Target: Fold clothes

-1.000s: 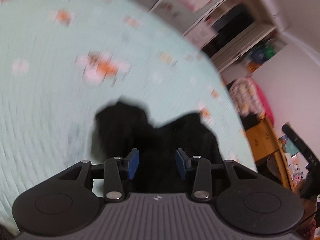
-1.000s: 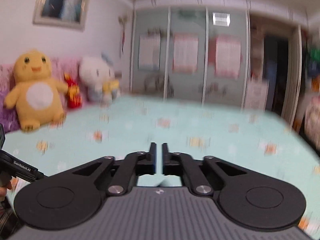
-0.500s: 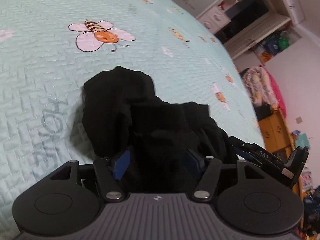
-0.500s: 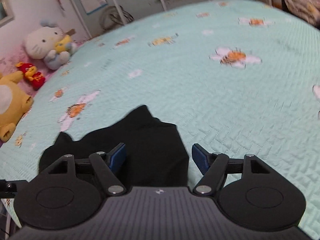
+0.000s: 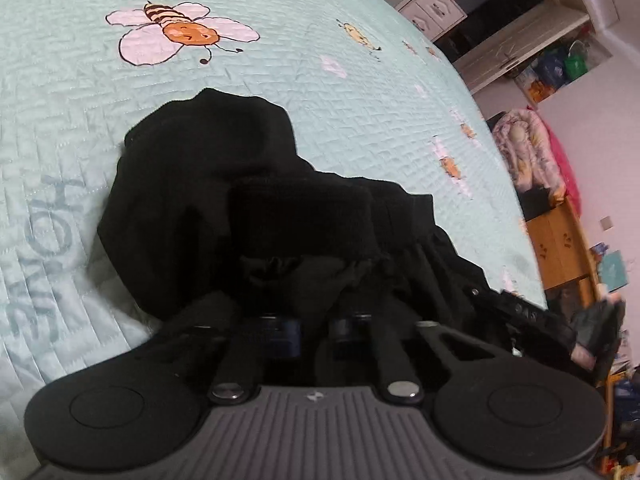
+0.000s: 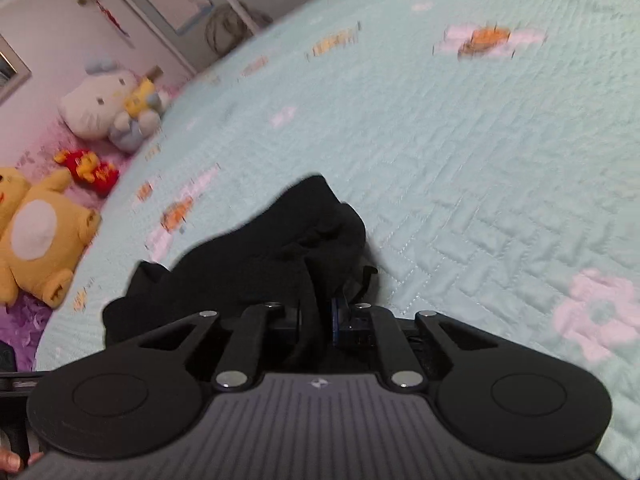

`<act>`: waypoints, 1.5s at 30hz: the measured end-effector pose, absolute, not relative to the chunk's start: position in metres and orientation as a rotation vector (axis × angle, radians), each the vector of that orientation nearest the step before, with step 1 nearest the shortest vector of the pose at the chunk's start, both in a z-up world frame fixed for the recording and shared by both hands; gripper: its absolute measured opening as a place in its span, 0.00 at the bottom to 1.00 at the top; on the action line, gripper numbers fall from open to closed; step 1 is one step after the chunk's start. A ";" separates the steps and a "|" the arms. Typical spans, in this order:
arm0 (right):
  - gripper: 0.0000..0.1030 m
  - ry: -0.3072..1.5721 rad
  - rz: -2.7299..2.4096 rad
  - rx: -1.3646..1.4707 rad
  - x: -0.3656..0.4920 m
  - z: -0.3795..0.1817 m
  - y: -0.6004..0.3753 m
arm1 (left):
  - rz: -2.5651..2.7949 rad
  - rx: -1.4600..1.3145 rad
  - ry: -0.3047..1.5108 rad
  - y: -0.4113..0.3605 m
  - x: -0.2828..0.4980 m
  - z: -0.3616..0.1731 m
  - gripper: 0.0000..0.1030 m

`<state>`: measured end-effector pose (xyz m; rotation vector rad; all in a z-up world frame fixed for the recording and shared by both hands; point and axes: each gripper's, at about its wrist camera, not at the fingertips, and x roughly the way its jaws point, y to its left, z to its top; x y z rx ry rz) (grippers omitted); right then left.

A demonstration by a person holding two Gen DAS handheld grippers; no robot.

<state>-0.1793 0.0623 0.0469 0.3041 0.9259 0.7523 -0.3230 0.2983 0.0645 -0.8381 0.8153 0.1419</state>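
We close both jaws, left gripper (image 5: 314, 330) and right gripper (image 6: 320, 320), on the crumpled black fabric garment (image 5: 224, 200) atop the mint quilted bedspread (image 5: 60, 80), ready to spread it.

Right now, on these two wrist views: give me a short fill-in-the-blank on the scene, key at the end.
1. The crumpled garment on the bedspread is ____ in colour.
2. The bedspread is printed with cartoon ____.
3. The left tool and right tool are both closing, each with ____ fabric between its jaws.
4. In the right wrist view, beside the white plush sits a ____ plush.

Missing words: black; bees; black; yellow
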 end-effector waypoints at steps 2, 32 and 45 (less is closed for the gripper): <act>0.08 0.872 0.763 0.306 -0.193 0.061 0.053 | 0.140 -0.820 0.788 0.295 -0.330 0.072 0.04; 0.01 0.087 1.004 0.379 -0.271 0.391 0.066 | 0.322 -0.086 0.023 0.269 -0.326 0.474 0.00; 0.01 0.045 1.064 0.366 -0.282 0.407 0.094 | 0.302 -0.012 0.084 0.272 -0.294 0.478 0.00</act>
